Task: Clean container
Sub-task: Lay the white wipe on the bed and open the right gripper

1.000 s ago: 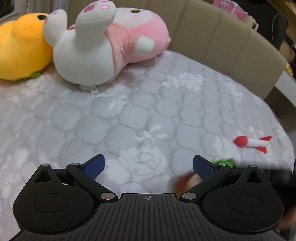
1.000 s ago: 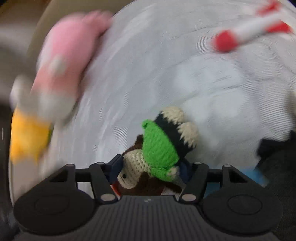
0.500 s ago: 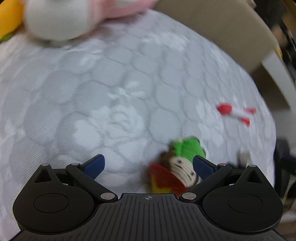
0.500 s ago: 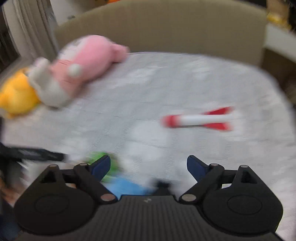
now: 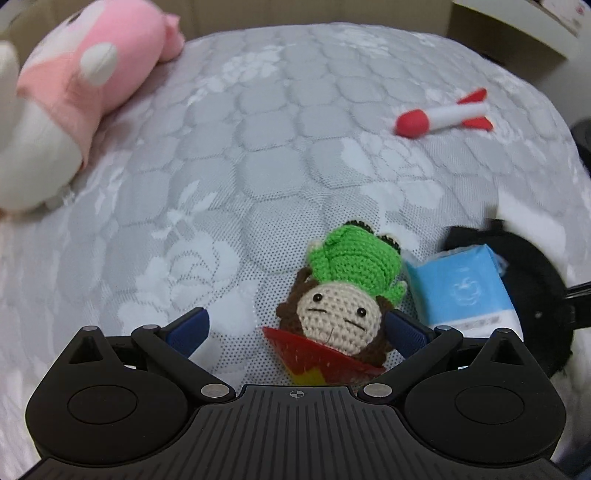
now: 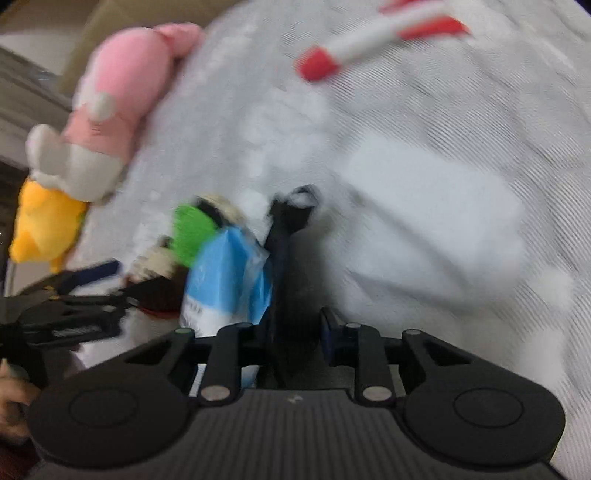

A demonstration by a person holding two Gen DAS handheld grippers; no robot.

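Observation:
A crochet doll (image 5: 343, 295) with a green hat lies on the quilted mattress (image 5: 221, 155). It rests between the fingers of my open left gripper (image 5: 295, 321), close to the right finger, with the pads not touching it. Right of the doll are a blue tissue packet (image 5: 461, 284) and the black container (image 5: 532, 280). The right wrist view is blurred. In it my right gripper (image 6: 291, 325) is closing, with the black container's upright rim (image 6: 286, 236) between its jaws. The right pad's blue face still shows, clear of the rim. The packet (image 6: 229, 273) and doll (image 6: 192, 236) lie left of the rim.
A red and white toy rocket (image 5: 443, 118) lies far right on the mattress. A pink and white plush (image 5: 74, 85) and a yellow plush (image 6: 40, 225) sit at the far left. A beige headboard (image 5: 332, 11) edges the back. A hand (image 6: 11, 398) shows at the lower left.
The right gripper let go of the doll, opened wide, and now stands narrower around the black container's rim. The left gripper swung down over the doll, which now lies on the mattress.

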